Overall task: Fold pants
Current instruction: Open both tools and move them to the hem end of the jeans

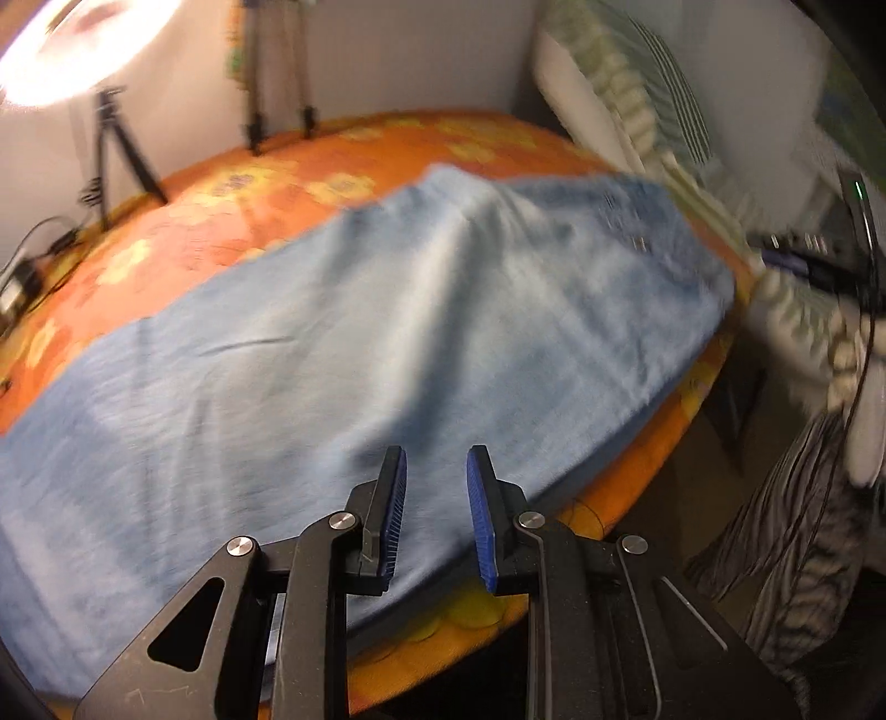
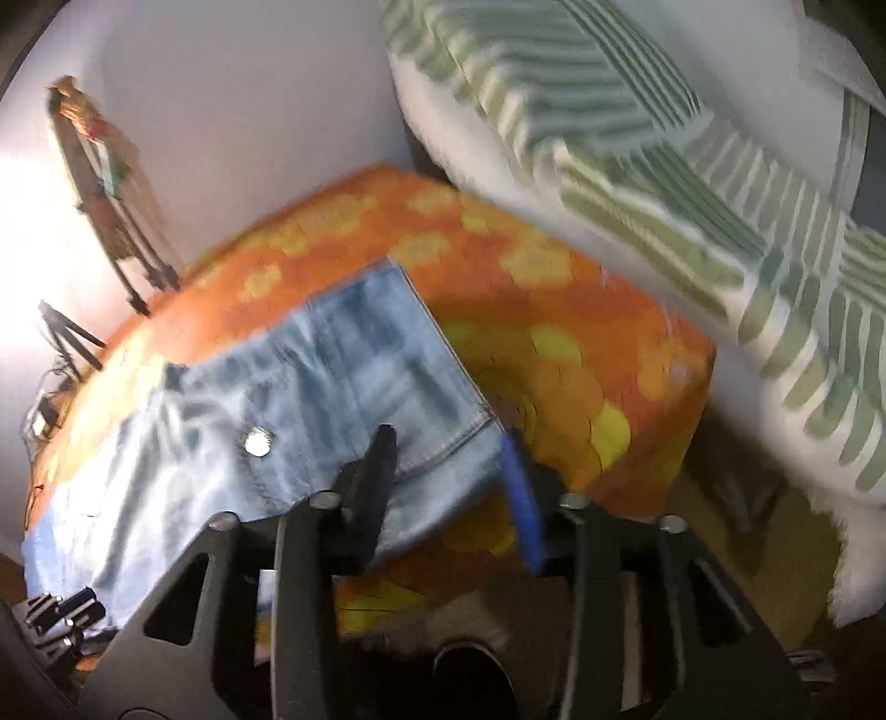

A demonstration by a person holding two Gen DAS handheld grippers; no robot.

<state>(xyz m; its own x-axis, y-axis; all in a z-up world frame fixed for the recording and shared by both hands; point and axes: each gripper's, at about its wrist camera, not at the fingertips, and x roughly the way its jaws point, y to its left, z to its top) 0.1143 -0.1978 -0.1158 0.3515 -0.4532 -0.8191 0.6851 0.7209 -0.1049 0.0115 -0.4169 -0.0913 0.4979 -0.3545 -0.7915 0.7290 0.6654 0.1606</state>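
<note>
Light blue denim pants lie spread across an orange flowered table cover. In the left wrist view my left gripper is open and empty, its blue pads just above the near edge of the pants. In the right wrist view the waist end of the pants, with a metal button, lies on the cover. My right gripper is open and empty, its jaws either side of the waistband corner. The right gripper also shows far right in the left wrist view.
Tripods stand on the far side of the table by the white wall. A bright lamp glares at the top left. Green striped bedding hangs at the right. Cables lie at the table's left edge.
</note>
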